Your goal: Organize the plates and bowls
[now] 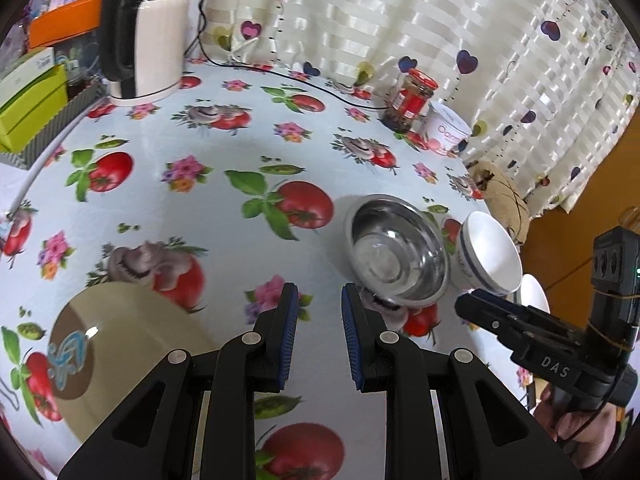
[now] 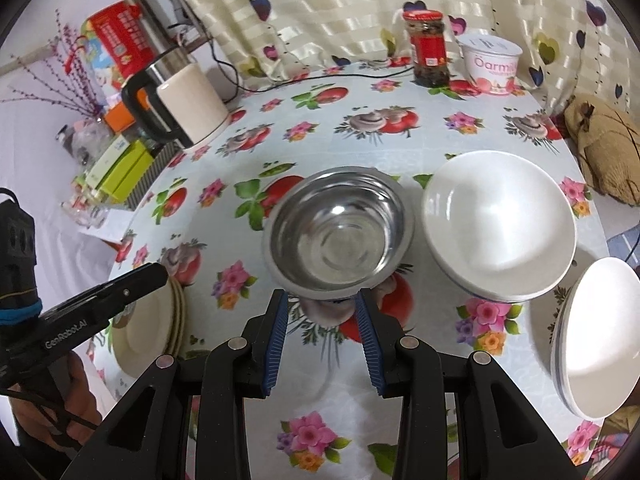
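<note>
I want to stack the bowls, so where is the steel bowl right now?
In the right wrist view the steel bowl sits mid-table on the tablecloth, just ahead of the right tool, with a white bowl close beside it on its right.

One steel bowl (image 2: 340, 236) stands on the table, along with two stacks of white bowls (image 2: 500, 224), the second (image 2: 596, 340) at the table's edge; how many bowls each stack has cannot be told. A pile of about three cream plates (image 2: 152, 328) lies to the left. At the back are one kettle (image 2: 180, 108), one jar (image 2: 428, 48) and one yogurt tub (image 2: 492, 64).
</note>
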### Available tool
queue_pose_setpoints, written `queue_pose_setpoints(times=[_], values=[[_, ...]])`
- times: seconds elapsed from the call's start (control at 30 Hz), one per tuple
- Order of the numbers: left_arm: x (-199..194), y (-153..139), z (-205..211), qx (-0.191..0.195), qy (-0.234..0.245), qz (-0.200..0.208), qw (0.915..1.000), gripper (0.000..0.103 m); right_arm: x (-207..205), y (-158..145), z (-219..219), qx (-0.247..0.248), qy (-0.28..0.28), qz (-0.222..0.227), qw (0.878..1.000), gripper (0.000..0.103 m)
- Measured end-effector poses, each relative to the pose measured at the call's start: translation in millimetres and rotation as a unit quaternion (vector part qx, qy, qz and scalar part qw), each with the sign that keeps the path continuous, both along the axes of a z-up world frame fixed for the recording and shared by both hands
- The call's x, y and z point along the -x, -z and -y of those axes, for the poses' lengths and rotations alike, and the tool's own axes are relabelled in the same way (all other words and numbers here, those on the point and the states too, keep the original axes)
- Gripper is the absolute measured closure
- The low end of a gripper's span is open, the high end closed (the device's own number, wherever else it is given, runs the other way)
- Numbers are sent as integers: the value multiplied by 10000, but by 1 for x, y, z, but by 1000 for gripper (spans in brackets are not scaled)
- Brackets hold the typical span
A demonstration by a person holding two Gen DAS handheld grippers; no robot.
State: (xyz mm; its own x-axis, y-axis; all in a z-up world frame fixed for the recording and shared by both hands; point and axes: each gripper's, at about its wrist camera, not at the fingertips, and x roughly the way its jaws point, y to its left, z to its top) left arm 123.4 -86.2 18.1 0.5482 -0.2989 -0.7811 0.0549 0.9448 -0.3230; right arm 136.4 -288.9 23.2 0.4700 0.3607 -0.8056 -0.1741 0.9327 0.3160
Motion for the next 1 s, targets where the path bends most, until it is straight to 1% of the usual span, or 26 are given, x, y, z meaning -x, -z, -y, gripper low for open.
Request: queue_pose_setpoints(times=[0.2, 0.53, 0.77, 1.0], values=[[-17, 8, 14, 133, 142, -130, 9997, 79, -12, 7, 9, 10, 156, -76, 9998, 68], [-43, 17, 28, 241, 160, -196, 9994, 78, -31, 16, 15, 29, 298, -162, 9994, 68], [-52, 30, 31, 281, 152, -363, 9988, 77, -41, 23, 18, 68, 352, -221, 9991, 69], [-57, 36, 35, 292, 176, -419, 9985, 77, -43, 23, 17, 46, 329, -221, 9992, 69]])
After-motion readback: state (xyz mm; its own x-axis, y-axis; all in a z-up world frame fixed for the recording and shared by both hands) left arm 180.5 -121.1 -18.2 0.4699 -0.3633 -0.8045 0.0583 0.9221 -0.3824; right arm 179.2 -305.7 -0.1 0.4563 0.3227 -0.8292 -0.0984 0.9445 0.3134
